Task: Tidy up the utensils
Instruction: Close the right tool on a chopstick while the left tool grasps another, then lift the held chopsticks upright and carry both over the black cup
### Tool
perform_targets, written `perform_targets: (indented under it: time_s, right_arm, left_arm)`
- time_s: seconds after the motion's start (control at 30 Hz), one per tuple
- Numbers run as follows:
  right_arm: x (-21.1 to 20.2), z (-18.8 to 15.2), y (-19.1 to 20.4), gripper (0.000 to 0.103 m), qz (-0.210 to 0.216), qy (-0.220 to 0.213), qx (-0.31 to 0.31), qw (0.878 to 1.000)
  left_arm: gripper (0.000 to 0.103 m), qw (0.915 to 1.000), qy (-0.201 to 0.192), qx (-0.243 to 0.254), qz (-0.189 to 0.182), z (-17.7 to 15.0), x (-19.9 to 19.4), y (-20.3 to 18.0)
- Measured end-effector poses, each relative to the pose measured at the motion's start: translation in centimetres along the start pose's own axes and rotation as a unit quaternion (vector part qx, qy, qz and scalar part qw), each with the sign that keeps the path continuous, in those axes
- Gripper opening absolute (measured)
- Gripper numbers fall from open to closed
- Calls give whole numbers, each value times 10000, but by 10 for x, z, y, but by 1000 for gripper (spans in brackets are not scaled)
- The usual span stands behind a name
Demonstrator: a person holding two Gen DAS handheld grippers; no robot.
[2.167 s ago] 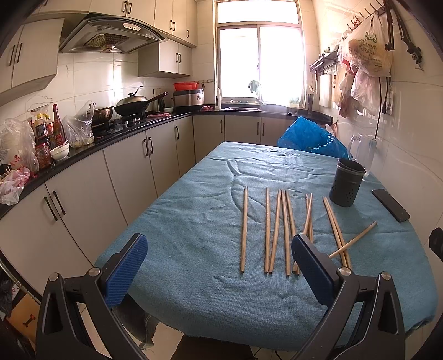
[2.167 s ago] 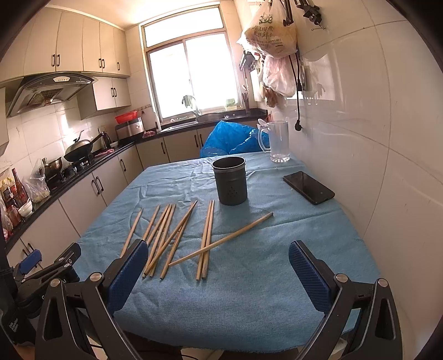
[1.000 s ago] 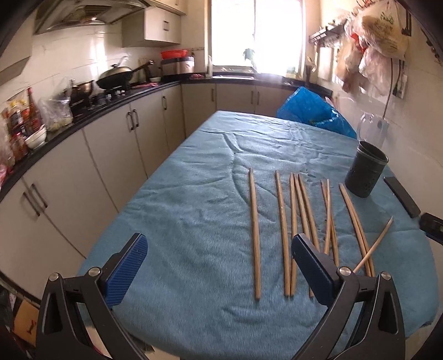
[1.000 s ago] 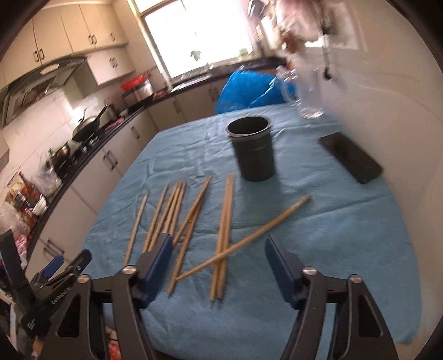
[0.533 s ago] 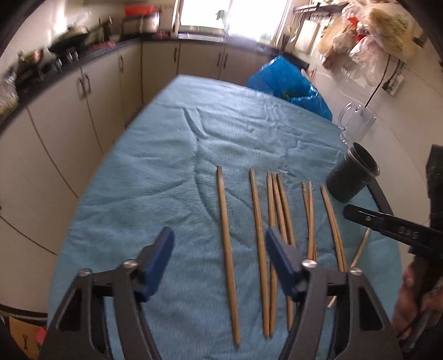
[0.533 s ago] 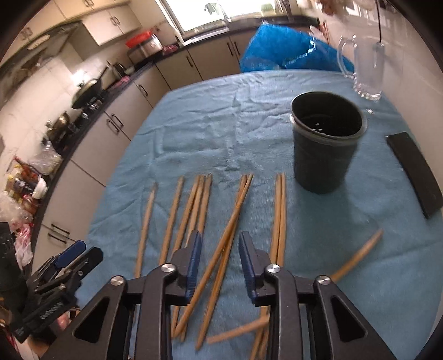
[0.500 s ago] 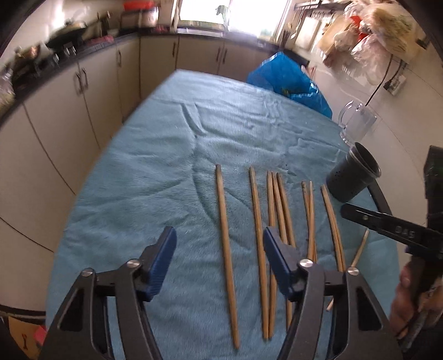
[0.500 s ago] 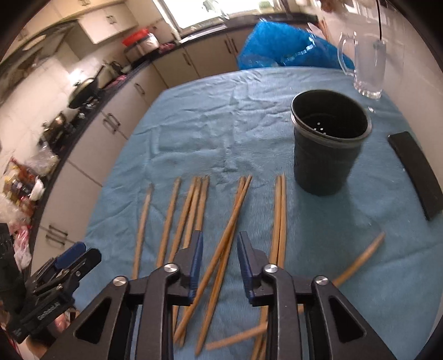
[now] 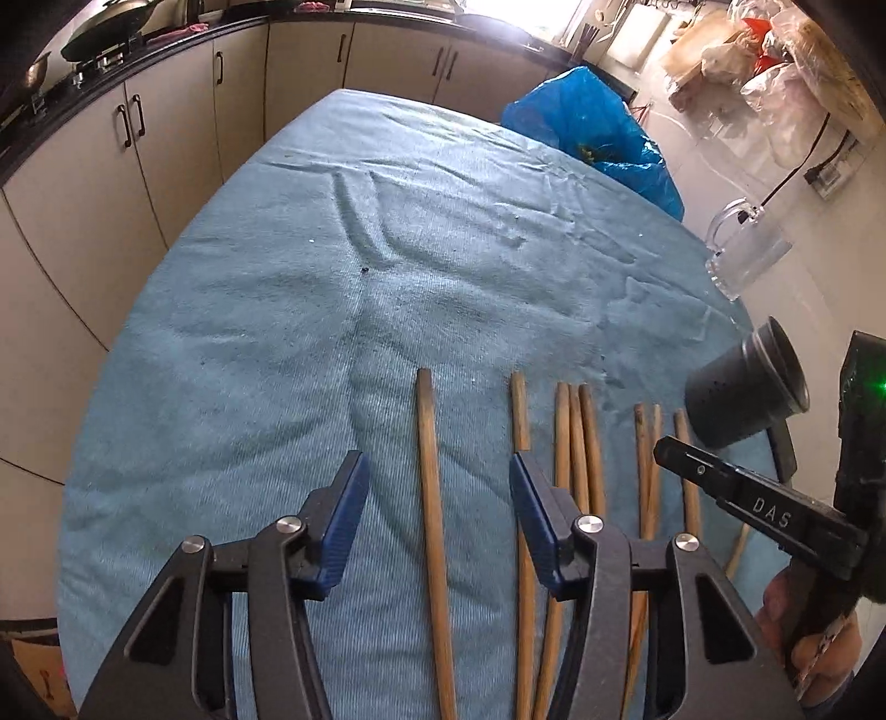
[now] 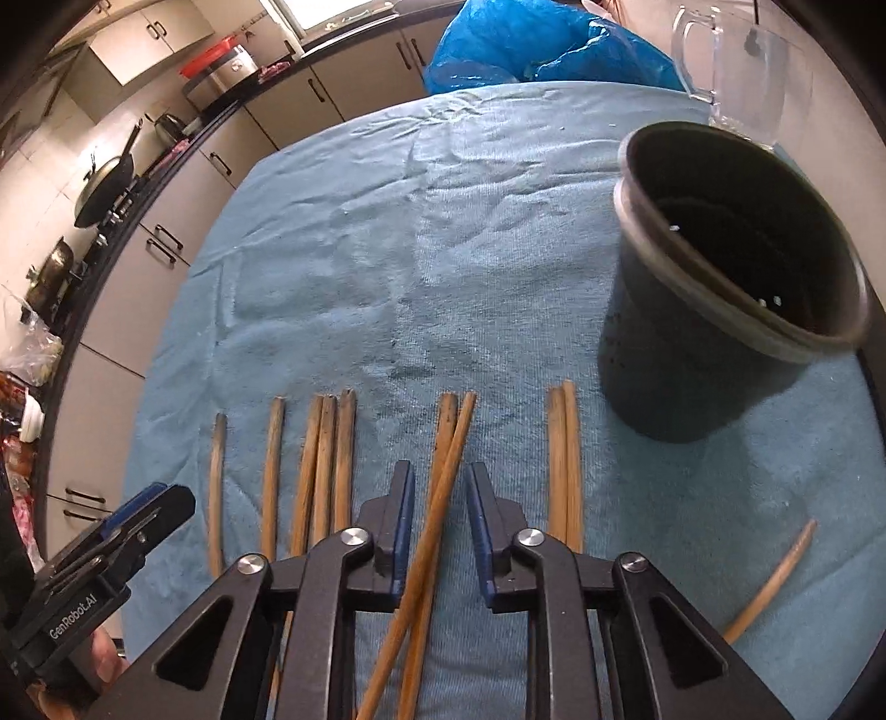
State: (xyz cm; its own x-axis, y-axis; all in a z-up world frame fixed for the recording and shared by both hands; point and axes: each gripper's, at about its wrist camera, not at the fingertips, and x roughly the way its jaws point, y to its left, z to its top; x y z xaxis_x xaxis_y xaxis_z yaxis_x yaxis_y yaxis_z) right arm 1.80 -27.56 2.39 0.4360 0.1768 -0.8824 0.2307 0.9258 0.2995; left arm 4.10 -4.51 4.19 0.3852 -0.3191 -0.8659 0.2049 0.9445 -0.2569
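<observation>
Several wooden chopsticks lie side by side on the blue cloth. My left gripper is open and low over the cloth, its jaws on either side of the leftmost chopstick. My right gripper is open but narrow, its jaws around a crossed pair of chopsticks, not pressing them. The dark utensil holder stands upright and empty to the right; it also shows in the left wrist view. One chopstick lies apart at the right.
A glass mug and a blue plastic bag sit at the table's far end. A black phone edge lies beyond the holder. Kitchen cabinets run along the left.
Both grippers have dropped lower and moved forward over the chopsticks. The left jaws have narrowed around the leftmost chopstick; the right jaws have narrowed around the crossed pair.
</observation>
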Motion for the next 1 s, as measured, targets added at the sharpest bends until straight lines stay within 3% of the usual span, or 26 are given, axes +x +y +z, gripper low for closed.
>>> perform_targets:
  time_s: [0.13,0.2,0.27,0.4,0.47,0.63,0.77,1.0]
  right_arm:
    - [10,4,-4,18,-58,86,77,9999]
    - [13,5,-7,15,20,105,146,9998]
    - [13,3,-10,13,116,94,168,9997]
    - [11,3,-10,10,272,32,78,9996]
    - [6,3,-7,9,317,-91,42,9994]
    - [-24,1,-4,8,533,-478,-24,9974]
    - [-53,-5,0,7,792,-825,-101,9934]
    - [-109,-22,5,7,1034,-1584,-341,9814]
  left_arm:
    - [49,10000,60,-53,-3,9,10,4]
    - [43,10000,83,-45,-24,12,15,3]
    - [33,9998,160,-41,-53,14,20,2]
    - [22,9995,300,-112,-24,17,33,-1]
    - [7,9995,282,-108,79,18,35,-2]
    - [7,9997,235,-65,51,17,33,-2]
    - [7,9999,-59,-50,-76,15,12,-4]
    - [7,9941,-1051,115,-254,5,-65,-23]
